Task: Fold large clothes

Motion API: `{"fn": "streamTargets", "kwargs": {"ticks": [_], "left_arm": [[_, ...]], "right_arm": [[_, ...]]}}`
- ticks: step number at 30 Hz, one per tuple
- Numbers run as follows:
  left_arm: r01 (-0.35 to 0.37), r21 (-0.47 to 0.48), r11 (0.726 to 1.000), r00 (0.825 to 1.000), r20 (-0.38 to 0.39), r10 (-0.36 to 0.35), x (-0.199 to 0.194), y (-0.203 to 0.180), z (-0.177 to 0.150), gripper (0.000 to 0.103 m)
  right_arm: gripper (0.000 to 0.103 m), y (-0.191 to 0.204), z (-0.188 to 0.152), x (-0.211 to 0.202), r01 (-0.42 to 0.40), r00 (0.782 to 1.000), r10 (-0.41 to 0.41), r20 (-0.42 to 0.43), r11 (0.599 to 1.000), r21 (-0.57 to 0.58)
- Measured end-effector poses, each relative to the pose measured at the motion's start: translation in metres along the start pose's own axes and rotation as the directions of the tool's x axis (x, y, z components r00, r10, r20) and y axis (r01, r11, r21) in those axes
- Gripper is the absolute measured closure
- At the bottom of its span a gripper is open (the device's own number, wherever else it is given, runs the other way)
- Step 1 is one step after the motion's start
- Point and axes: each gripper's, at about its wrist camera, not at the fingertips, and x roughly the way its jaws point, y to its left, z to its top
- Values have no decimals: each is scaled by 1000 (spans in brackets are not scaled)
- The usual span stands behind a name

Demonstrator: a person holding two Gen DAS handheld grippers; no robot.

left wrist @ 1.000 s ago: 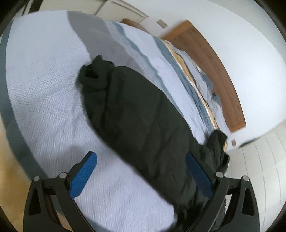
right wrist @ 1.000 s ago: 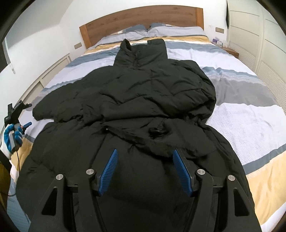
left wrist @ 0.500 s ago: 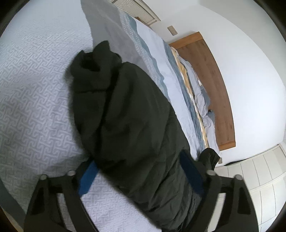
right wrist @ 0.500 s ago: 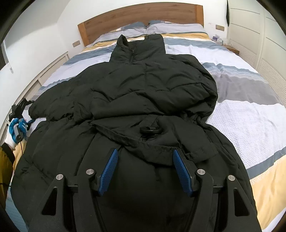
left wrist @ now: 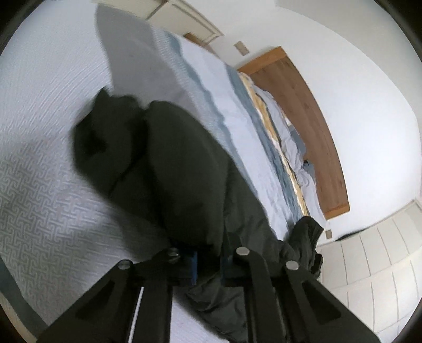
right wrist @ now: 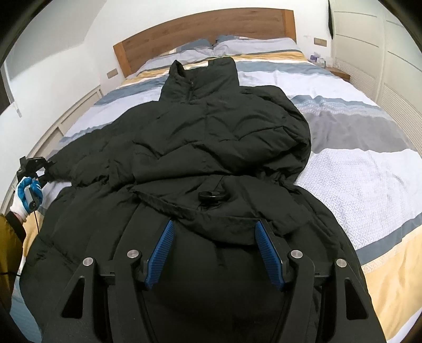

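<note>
A black puffer coat (right wrist: 211, 147) lay spread along the striped bed (right wrist: 369, 168), collar toward the wooden headboard (right wrist: 205, 29). The left gripper (left wrist: 208, 260) was pinched tight on the coat's sleeve (left wrist: 163, 163) at the bed's left edge. The right gripper (right wrist: 215, 253) hovered with jaws spread above the hem, gripping nothing. Bare quilt stretched right of the coat.

striped bedspread (right wrist: 343, 147), pillows (right wrist: 253, 46), wooden headboard (right wrist: 205, 25), white wardrobe (right wrist: 382, 39).
</note>
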Motion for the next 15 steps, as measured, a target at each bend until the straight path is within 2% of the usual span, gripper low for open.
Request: {"fn": "streamTargets", "kwargs": {"ticks": [10,15], "left_arm": [[79,139,987,997,8,-81,-23,-73,-11,95],[136,253,958,991,-19,-135,-32,-128,-29,95]], "right_arm": [[40,-16,-1,-18,-3,1000,2,28,999,36],[40,-30,-3,-33,4,999,-7,51,998,55]]}}
